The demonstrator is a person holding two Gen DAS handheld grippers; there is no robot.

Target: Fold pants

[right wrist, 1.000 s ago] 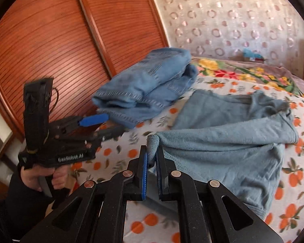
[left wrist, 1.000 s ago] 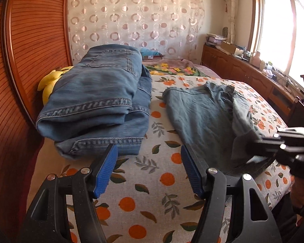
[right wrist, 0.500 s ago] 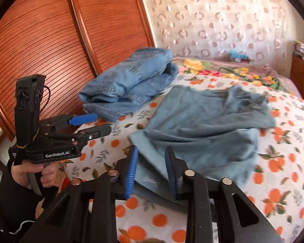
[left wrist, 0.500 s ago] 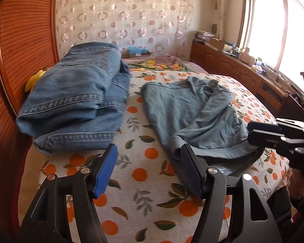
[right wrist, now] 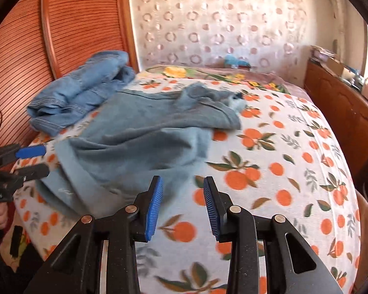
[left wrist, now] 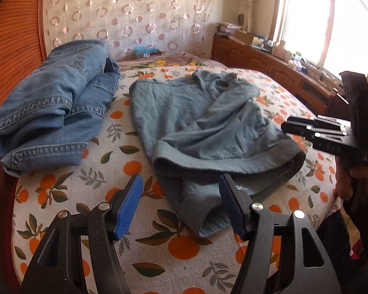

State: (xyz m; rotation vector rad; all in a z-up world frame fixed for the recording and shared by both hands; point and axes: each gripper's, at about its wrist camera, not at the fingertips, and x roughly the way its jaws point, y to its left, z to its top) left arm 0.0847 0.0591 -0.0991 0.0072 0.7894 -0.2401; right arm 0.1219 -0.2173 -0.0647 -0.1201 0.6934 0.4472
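Observation:
The grey-blue pants (left wrist: 203, 127) lie crumpled on the bed, with the waistband nearest me. My left gripper (left wrist: 180, 183) stands open low over their near edge, so a fold of the cloth lies between the fingers without being pinched. It also shows at the left edge of the right wrist view, left gripper (right wrist: 45, 160). My right gripper (right wrist: 182, 188) is opening, with nothing between its jaws and only the sheet beneath. The pants (right wrist: 135, 142) lie just left of its left finger. In the left wrist view the right gripper (left wrist: 288, 126) hovers by the pants' right side.
A pile of folded blue jeans (left wrist: 49, 112) sits at the bed's far left, against the wooden headboard (right wrist: 19, 56). The orange-print sheet (right wrist: 282, 161) covers the bed. A wooden cabinet (left wrist: 269, 63) with clutter runs under the window on the right.
My right gripper has let go of the pants' edge, opened and swung right over the sheet. The pants have dropped flat. My left gripper has moved right, over the pants' near edge.

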